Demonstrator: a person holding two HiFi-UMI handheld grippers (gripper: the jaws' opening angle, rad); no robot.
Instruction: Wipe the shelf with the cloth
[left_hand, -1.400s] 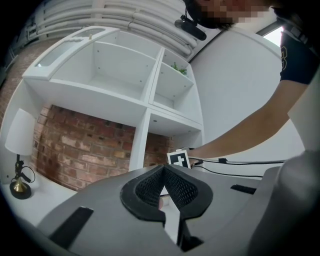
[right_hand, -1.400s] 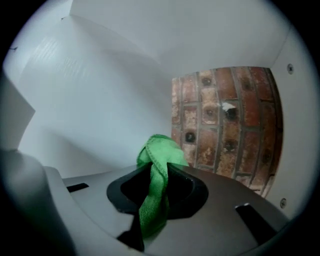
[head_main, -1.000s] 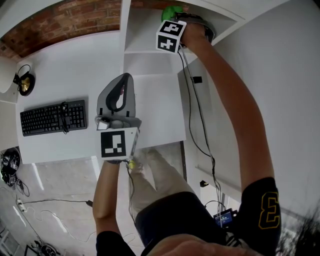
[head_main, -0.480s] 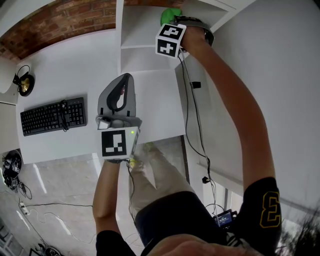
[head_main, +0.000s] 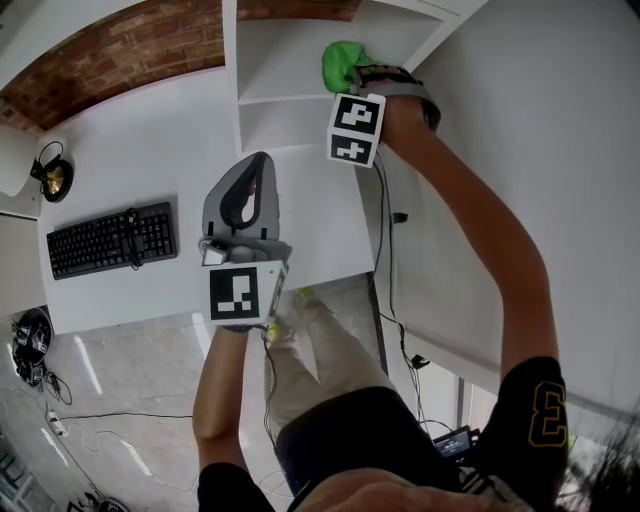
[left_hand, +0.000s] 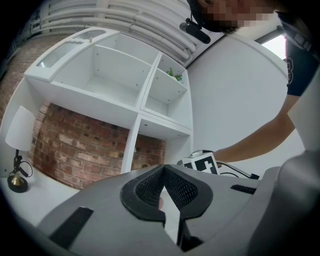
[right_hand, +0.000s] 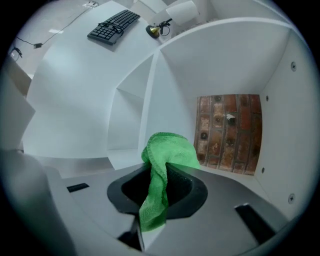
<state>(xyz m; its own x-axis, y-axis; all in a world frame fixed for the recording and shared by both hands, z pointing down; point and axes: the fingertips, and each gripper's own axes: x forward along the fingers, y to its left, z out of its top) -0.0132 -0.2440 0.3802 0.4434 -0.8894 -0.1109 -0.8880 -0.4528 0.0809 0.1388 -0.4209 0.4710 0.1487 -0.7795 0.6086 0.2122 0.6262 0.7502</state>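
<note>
A green cloth (head_main: 343, 62) is bunched in the right-hand compartment of the white shelf unit (head_main: 285, 60). My right gripper (head_main: 362, 76) is shut on it, reaching in from the front. In the right gripper view the cloth (right_hand: 167, 152) bulges out past the right gripper (right_hand: 162, 176) and a strip hangs back between the jaws, with the compartment's brick back wall (right_hand: 227, 132) ahead. My left gripper (head_main: 260, 165) hovers over the white desk below the shelf unit, shut and holding nothing. In the left gripper view the left gripper (left_hand: 163, 168) has its tips touching, and the shelf unit (left_hand: 150, 100) rises beyond.
A black keyboard (head_main: 110, 240) and a small brass lamp base (head_main: 52, 178) sit on the white desk (head_main: 150, 130) to the left. A white wall (head_main: 540, 120) bounds the shelf's right side. Cables trail over the floor (head_main: 60, 420) at lower left.
My right gripper has drawn the cloth back along the shelf toward me, out from the compartment's depth. The left gripper has barely moved.
</note>
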